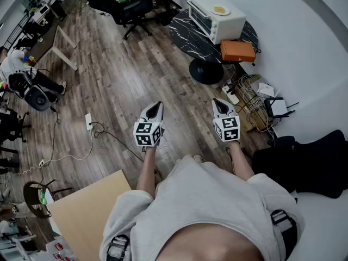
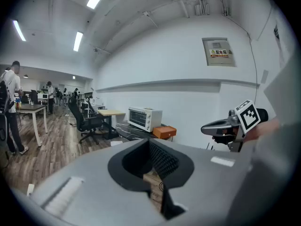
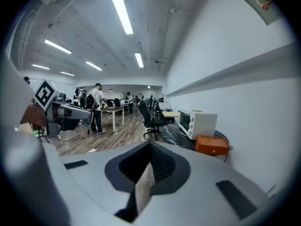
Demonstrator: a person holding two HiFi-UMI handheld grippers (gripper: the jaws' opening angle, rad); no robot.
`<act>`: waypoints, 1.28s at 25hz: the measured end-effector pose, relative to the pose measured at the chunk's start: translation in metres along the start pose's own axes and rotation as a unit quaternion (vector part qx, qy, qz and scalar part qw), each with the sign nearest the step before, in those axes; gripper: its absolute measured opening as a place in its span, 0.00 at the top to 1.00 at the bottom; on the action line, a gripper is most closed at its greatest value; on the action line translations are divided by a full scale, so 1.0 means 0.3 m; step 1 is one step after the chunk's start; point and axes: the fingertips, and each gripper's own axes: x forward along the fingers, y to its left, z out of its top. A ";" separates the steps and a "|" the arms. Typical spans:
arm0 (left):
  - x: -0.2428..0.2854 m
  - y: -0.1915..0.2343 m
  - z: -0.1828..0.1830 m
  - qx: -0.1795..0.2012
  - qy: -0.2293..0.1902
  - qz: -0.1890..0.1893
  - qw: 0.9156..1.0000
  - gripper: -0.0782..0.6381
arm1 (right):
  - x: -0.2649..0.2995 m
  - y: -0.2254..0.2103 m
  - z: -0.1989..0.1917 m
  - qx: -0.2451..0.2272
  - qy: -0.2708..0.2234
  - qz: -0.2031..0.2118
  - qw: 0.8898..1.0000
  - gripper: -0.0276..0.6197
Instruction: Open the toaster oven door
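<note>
Left hand-held gripper, right hand-held gripper pressed together, empty; white metal toaster oven well apart; tangled floor cables could trip approach

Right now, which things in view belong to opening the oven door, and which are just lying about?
For the job: toaster oven, its door, left tongs, right tongs (both shut, empty).

Lying about: plate on the oven, orange box, office chair, cables by the wall.
</note>
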 end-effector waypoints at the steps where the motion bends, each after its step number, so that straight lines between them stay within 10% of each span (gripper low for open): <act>1: 0.001 -0.003 0.000 0.000 0.000 0.000 1.000 0.88 | -0.001 -0.002 0.000 0.000 0.000 0.000 1.000 0.94; 19: 0.014 -0.068 0.014 0.021 -0.018 -0.012 1.000 0.87 | -0.019 -0.009 -0.010 0.004 -0.006 0.013 1.000 0.94; 24: 0.023 -0.075 0.023 0.014 -0.029 -0.012 0.999 0.61 | -0.023 0.004 -0.017 -0.002 -0.007 0.019 1.000 0.94; 32: 0.040 -0.107 0.034 0.013 -0.034 -0.013 0.999 0.60 | -0.034 -0.023 -0.018 -0.009 -0.012 0.021 1.000 0.94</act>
